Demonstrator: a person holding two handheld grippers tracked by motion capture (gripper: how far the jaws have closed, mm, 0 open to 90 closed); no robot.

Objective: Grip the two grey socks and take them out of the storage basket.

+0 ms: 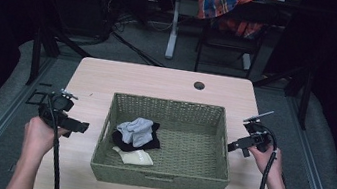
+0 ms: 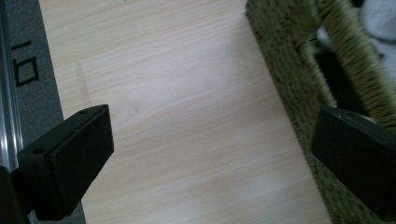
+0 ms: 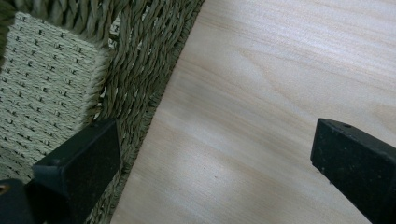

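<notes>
Dark floor and black frame rails surround a pale wooden tabletop (image 1: 158, 80), with a second desk and a chair draped in plaid cloth (image 1: 225, 4) well beyond its far edge. At the middle of the tabletop stands a green woven basket (image 1: 159, 179), its near wall close to the near edge, while a broad bare strip of wood lies between its far wall and the far edge, where a small round hole (image 1: 199, 85) sits. Inside the basket, toward its left wall, lies a heap of socks (image 1: 135, 137): a grey one on top of a black one, with a cream one just nearer; the right part of the basket floor is bare weave. The left tool (image 1: 79, 127) is held over the strip of wood left of the basket, jaws wide apart with nothing between them; in the left gripper view the basket's left wall (image 2: 285, 70) runs just beside one jaw. The right tool (image 1: 235, 146) is held just beside the basket's right wall, jaws likewise spread and empty, with open wood (image 3: 261, 116) between them in the right gripper view.
</notes>
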